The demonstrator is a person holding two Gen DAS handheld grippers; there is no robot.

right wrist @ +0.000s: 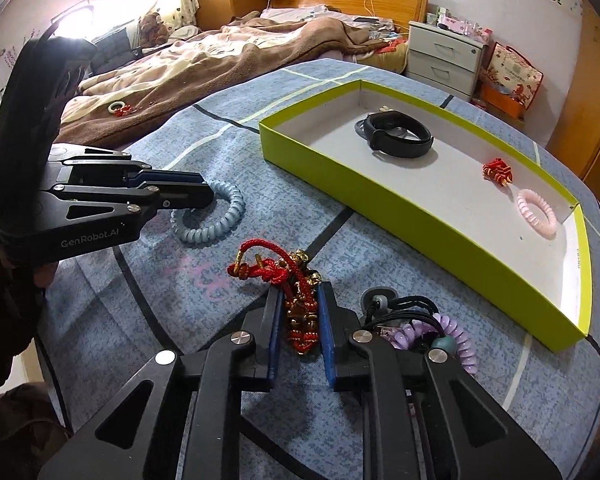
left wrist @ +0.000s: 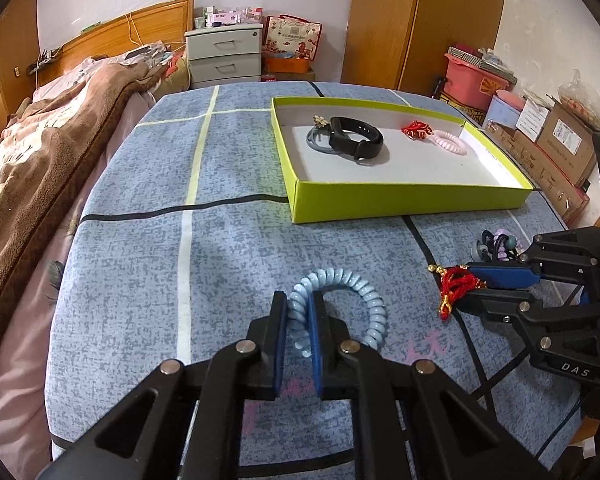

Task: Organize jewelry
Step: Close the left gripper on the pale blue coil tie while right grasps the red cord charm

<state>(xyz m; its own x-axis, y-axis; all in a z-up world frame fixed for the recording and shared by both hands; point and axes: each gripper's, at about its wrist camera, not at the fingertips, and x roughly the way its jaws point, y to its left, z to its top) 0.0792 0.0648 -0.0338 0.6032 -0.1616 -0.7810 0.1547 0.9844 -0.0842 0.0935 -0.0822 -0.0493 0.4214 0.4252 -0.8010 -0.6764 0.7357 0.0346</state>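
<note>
Left tool (left wrist: 298,322) pinching pale blue coil bracelet (left wrist: 364,300) on one side of its loop, rest of loop lying on blue checked cloth (left wrist: 140,264) of desk; same bracelet (right wrist: 216,220) seen flat on cloth from right wrist view, left tool (right wrist: 204,194) at its upper left edge; right tool (right wrist: 299,322) pressed onto red cord bracelet (right wrist: 284,276) with gold beads, cord bunched between pads, loose end trailing forward on cloth; right tool (left wrist: 474,288) in left view holding red cord bracelet (left wrist: 454,288) at fingertip.

Just right of right tool, tangle of purple coil band and black hair ties (right wrist: 432,332), touching tool's outer finger; well apart beyond both, green tray (left wrist: 404,200) with white floor, holding black watch band (left wrist: 356,138) over grey ring (left wrist: 320,142), small red knot (left wrist: 417,130), pink coil band (left wrist: 451,142); near wall of tray between tools and those pieces.

Around: bed with brown blanket (right wrist: 204,56) alongside desk, white ring with red cord (right wrist: 120,108) lying on blanket; white drawer unit (left wrist: 224,56); cardboard boxes (left wrist: 560,148) on far side.
</note>
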